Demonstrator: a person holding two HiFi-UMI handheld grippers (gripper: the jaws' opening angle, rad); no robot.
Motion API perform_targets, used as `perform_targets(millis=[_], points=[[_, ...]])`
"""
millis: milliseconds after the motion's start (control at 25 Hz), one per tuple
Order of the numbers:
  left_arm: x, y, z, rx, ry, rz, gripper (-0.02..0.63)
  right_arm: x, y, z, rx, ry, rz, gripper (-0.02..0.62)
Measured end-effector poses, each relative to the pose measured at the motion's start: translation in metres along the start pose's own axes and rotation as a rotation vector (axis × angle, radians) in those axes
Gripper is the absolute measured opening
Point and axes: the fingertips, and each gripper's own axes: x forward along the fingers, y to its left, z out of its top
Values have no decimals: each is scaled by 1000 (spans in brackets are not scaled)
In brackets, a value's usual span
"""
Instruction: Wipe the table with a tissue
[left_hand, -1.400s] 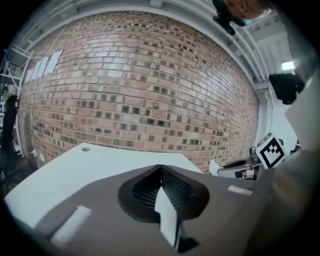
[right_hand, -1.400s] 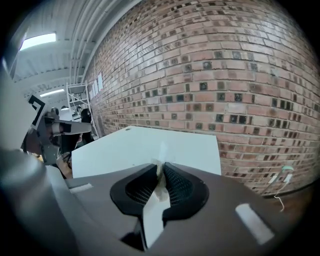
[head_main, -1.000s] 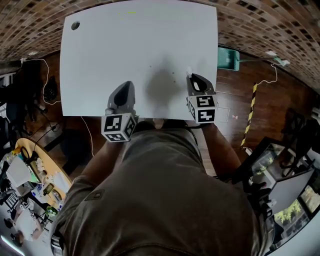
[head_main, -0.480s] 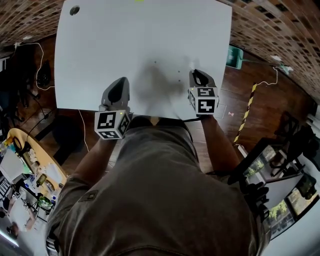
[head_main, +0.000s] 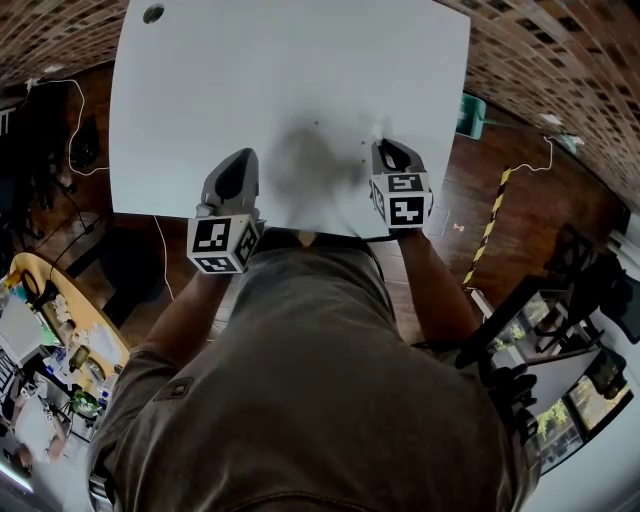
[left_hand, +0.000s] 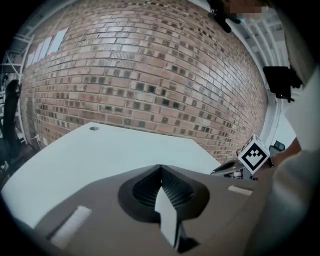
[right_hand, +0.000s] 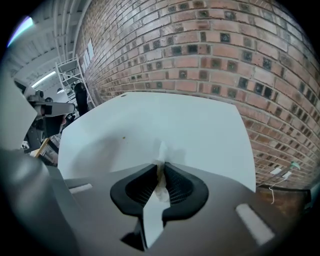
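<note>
The white table (head_main: 250, 90) fills the upper middle of the head view. My right gripper (head_main: 386, 147) hovers over its near right part, shut on a white tissue (right_hand: 161, 159) whose crumpled end sticks out past the jaws toward the tabletop (right_hand: 165, 125). A small dark speck (right_hand: 124, 137) lies on the table to the left of the tissue. My left gripper (head_main: 240, 158) is over the near left edge, and its jaws (left_hand: 160, 170) are shut with nothing between them. The right gripper's marker cube (left_hand: 255, 155) shows at the right of the left gripper view.
A round cable hole (head_main: 153, 14) sits in the table's far left corner. A brick wall (left_hand: 150, 75) stands behind the table. On the wooden floor to the right are a green object (head_main: 470, 112) and yellow-black tape (head_main: 493, 215). A cluttered round table (head_main: 50, 340) is at lower left.
The head view has shifted a little, so more of the table shows. Both grippers stay at about the same places over the near edge, and the right still holds the tissue.
</note>
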Motion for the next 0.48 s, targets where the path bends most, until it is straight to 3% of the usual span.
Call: perform_targets(millis=[480], points=[[-18,24,3,-14,-16,31,2,10,44,11,-58,6,62,58]])
